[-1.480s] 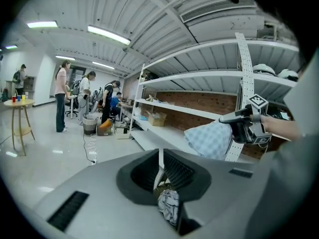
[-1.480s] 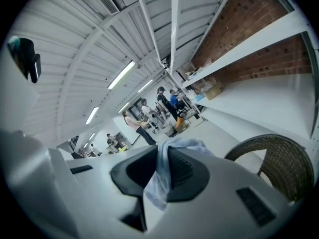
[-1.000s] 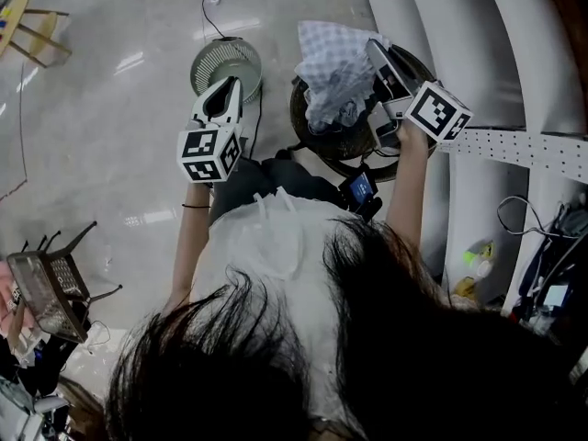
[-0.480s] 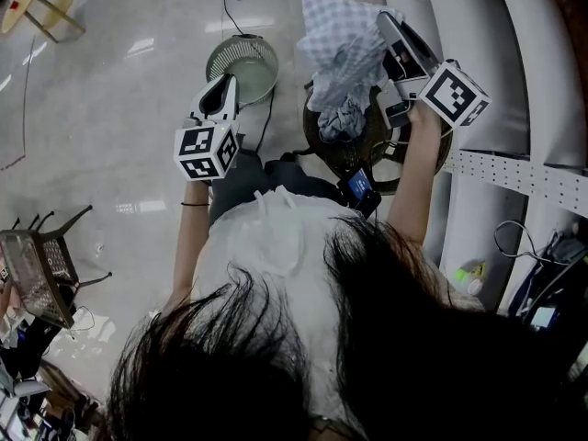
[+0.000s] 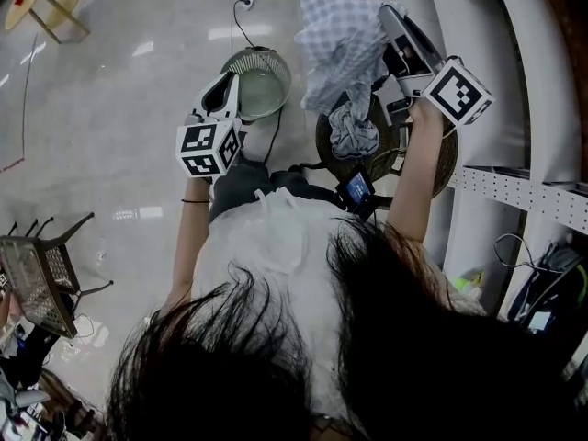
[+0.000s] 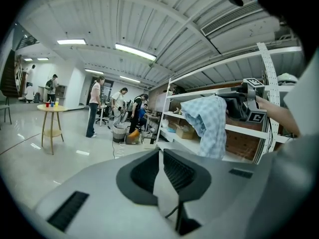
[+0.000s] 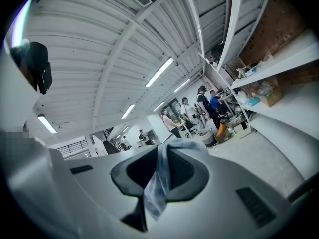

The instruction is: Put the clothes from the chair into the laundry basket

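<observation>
Since right fingers (image 7: 184, 168) pinch only the shirt (image 5: 340, 44) by its corner — left fingers (image 6: 179, 171) closed, empty — it could slip free early.

The shirt (image 5: 342, 39) hangs from the right gripper (image 5: 390, 21), above the chair (image 5: 329, 150), and a garment (image 5: 354, 136) lies on that chair. The basket (image 5: 260, 85) stands on the floor (image 5: 110, 154) just left of the chair, before the left gripper (image 5: 230, 83). A rack (image 5: 524, 186) stands right of the chair, a stool (image 5: 41, 3) far left
</observation>
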A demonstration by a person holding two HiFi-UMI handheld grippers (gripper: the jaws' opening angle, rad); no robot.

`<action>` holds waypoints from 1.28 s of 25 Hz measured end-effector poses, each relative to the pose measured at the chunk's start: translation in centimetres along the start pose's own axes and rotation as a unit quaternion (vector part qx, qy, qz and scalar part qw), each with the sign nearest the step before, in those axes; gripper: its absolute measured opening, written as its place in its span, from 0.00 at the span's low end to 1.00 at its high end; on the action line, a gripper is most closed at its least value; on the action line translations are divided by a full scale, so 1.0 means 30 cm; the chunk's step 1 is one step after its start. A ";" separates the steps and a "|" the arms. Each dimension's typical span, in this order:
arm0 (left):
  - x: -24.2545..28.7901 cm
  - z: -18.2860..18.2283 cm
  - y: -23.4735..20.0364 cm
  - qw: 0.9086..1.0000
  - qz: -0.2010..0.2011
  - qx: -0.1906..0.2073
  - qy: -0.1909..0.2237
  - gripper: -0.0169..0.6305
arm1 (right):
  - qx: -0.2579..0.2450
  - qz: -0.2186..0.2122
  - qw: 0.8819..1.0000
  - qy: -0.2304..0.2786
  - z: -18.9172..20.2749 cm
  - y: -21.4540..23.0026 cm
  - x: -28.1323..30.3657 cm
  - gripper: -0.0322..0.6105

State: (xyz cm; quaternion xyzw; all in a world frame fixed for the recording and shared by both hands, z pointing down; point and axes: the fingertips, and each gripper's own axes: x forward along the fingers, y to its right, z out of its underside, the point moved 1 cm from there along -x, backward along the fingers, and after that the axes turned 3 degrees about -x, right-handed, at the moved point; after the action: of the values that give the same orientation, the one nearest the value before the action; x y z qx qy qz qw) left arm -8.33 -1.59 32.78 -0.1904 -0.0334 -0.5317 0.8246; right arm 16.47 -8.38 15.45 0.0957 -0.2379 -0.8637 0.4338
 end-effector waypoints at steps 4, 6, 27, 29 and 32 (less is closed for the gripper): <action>0.024 -0.036 -0.089 1.000 0.007 0.002 -0.002 0.09 | -0.004 -0.002 1.000 0.005 -0.008 -0.051 0.100 0.15; 0.035 -0.052 -0.133 1.000 0.010 0.002 -0.003 0.09 | -0.008 -0.007 1.000 0.008 -0.010 -0.079 0.148 0.15; 0.084 -0.068 -0.450 0.998 0.057 0.000 -0.035 0.09 | 0.020 0.005 0.999 -0.048 0.304 -0.212 0.566 0.15; 0.084 -0.057 -0.474 0.998 0.057 -0.003 -0.040 0.09 | 0.024 0.013 0.997 -0.074 0.390 -0.188 0.604 0.15; 0.087 -0.036 -0.492 0.997 0.055 -0.009 -0.049 0.09 | 0.036 0.020 0.992 -0.118 0.527 -0.138 0.650 0.15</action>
State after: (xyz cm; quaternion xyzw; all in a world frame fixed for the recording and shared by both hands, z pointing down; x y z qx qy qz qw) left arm -20.49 -9.59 36.57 -0.2254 -0.0582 -0.4760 0.8481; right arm -4.13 -16.59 27.94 0.0036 -0.3209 -0.8508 0.4162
